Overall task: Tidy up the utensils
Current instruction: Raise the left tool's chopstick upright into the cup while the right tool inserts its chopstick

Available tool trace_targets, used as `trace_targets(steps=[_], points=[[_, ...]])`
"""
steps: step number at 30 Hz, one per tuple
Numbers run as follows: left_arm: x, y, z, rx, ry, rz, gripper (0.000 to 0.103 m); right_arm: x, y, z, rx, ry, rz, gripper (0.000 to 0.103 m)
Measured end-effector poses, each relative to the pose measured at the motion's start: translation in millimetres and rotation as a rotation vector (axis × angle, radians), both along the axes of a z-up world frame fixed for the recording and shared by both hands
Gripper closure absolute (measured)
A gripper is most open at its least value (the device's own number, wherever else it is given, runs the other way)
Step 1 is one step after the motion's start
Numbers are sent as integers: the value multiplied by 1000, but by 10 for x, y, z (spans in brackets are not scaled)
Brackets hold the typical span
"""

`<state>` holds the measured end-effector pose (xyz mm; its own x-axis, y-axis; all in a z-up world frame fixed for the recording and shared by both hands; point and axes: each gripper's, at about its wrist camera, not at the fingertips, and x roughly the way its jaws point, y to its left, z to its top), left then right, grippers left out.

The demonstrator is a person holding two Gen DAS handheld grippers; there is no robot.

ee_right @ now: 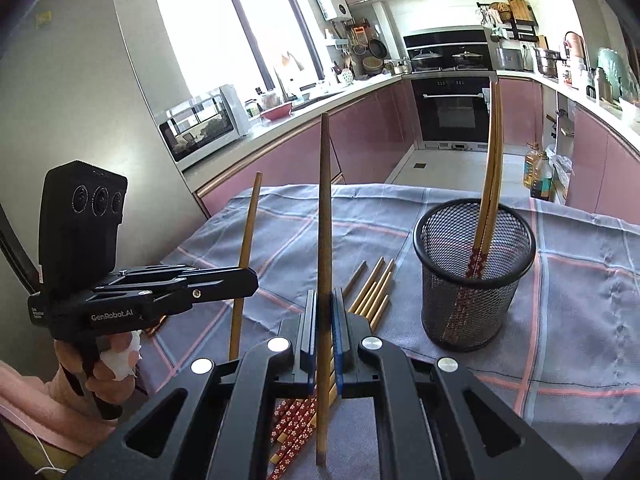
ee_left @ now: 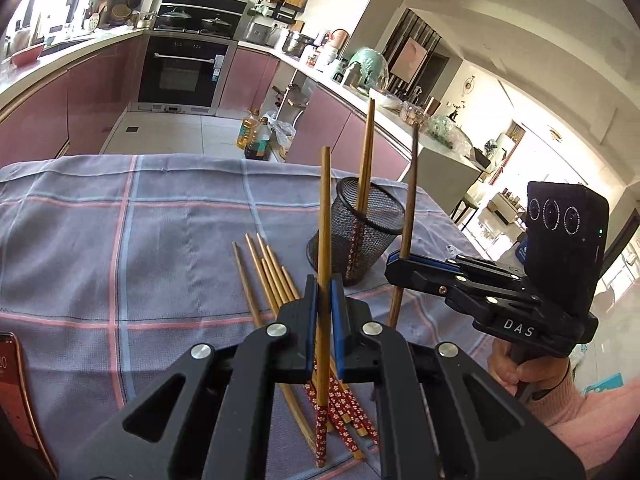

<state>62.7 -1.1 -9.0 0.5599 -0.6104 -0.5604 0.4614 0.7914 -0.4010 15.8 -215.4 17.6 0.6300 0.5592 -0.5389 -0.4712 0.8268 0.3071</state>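
Note:
My left gripper [ee_left: 323,292] is shut on an upright wooden chopstick [ee_left: 325,216] with a red flowered end. My right gripper [ee_right: 323,300] is shut on a darker upright chopstick [ee_right: 325,208]; it also shows in the left wrist view [ee_left: 394,264] with its chopstick [ee_left: 410,184]. The left gripper shows in the right wrist view [ee_right: 248,276] with its chopstick [ee_right: 249,224]. A black mesh cup [ee_left: 356,232] [ee_right: 472,276] stands on the cloth, just beyond both grippers, and holds two chopsticks [ee_right: 491,184]. Several loose chopsticks [ee_left: 268,272] [ee_right: 374,288] lie on the cloth under the grippers.
The table is covered by a grey-blue checked cloth [ee_left: 120,232] [ee_right: 580,320]. A red phone [ee_left: 16,392] lies at the left edge. Oil bottles [ee_left: 254,136] stand on the floor beyond the table. Pink kitchen cabinets [ee_right: 372,136] and an oven [ee_left: 182,72] lie behind.

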Motion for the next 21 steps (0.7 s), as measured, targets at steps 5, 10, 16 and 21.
trace_targets(steps=[5, 10, 16, 21], points=[[-49, -68, 272, -31, -55, -31, 96, -28, -173, 235, 30, -67, -30, 97], [42, -164, 562, -56, -118, -39, 96, 16, -395, 516, 43, -137, -67, 97], [271, -350, 932, -67, -185, -34, 96, 137, -639, 817, 21, -224, -136, 97], [471, -528, 1170, -83, -204, -29, 96, 295, -768, 901, -10, -255, -183, 97]])
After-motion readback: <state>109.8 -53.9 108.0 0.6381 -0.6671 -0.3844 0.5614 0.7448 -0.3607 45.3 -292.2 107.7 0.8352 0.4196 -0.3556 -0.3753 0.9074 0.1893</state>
